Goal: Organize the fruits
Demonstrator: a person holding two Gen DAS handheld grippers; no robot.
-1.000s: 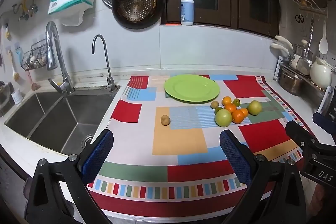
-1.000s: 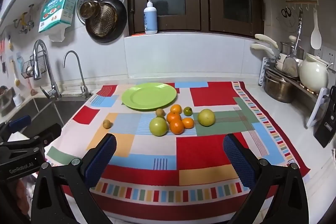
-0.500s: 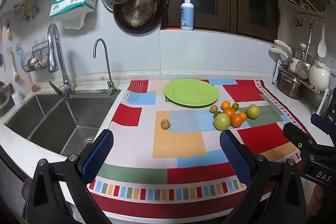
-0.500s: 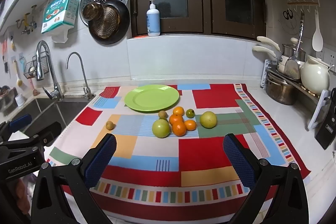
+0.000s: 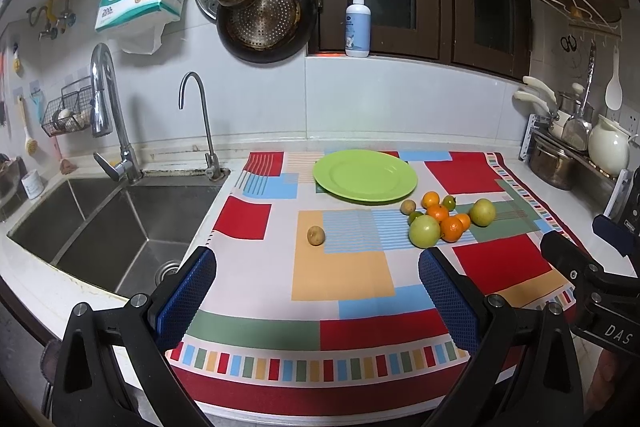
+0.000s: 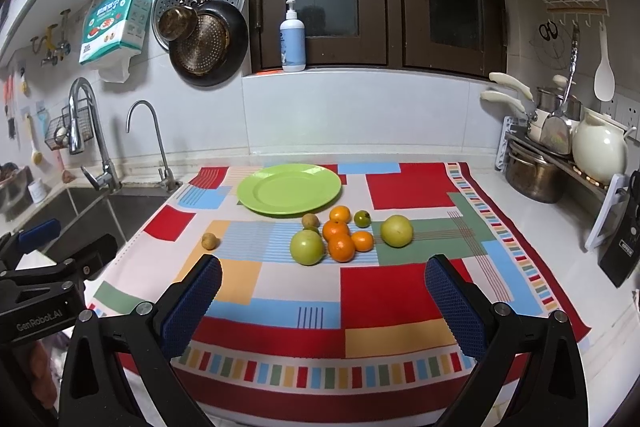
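Observation:
An empty green plate [image 5: 365,175] [image 6: 289,189] sits at the back of a colourful patchwork cloth [image 5: 340,279]. In front of it lies a cluster of fruit: several oranges [image 6: 341,247], a green apple [image 6: 306,247] [image 5: 424,231], a yellow-green apple [image 6: 396,230] [image 5: 482,212], a small green citrus [image 6: 362,218] and a brown kiwi [image 6: 309,220]. A second kiwi [image 5: 315,235] [image 6: 209,241] lies alone to the left. My left gripper [image 5: 316,291] and right gripper [image 6: 323,295] are both open and empty, above the cloth's near edge.
A double steel sink [image 5: 100,219] with two taps lies left of the cloth. A pot [image 6: 532,175], a white jug [image 6: 600,147] and a utensil rack stand at the right. Pans hang on the wall. A soap bottle [image 6: 293,39] stands on the sill.
Both grippers have lifted and pulled back slightly, so the fruit and plate sit lower and smaller in view. Nothing on the cloth has moved.

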